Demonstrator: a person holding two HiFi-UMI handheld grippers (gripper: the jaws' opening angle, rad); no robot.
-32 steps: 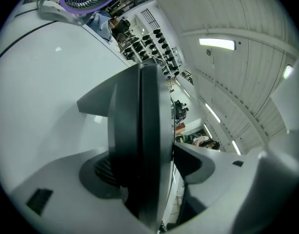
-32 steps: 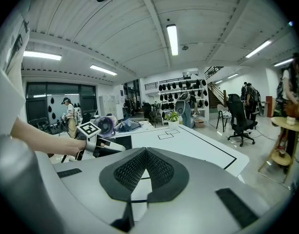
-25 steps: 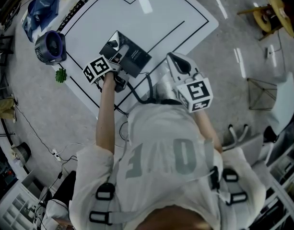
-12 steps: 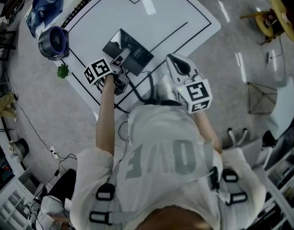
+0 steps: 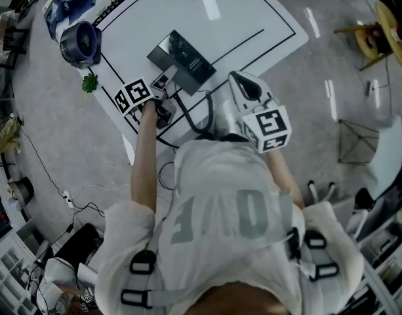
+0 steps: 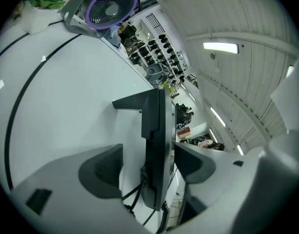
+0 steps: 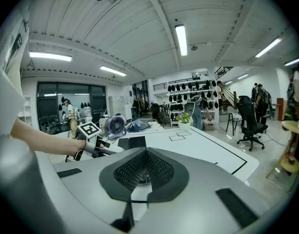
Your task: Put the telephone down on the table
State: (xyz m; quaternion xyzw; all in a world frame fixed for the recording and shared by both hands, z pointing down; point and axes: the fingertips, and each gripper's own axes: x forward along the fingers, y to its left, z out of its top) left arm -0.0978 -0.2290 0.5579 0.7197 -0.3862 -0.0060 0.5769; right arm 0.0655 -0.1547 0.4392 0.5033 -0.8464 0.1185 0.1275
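Left gripper has its jaws drawn in narrow on the near corner of the telephone. The phone sits edge-on between the pads, low over the white table, at 1 o'clock from the gripper. Its black cord loops back at 5 o'clock. Right gripper hangs out at 3 o'clock, jaws pressed together on nothing. A purple fan and 1 small plant stand at 10 o'clock.
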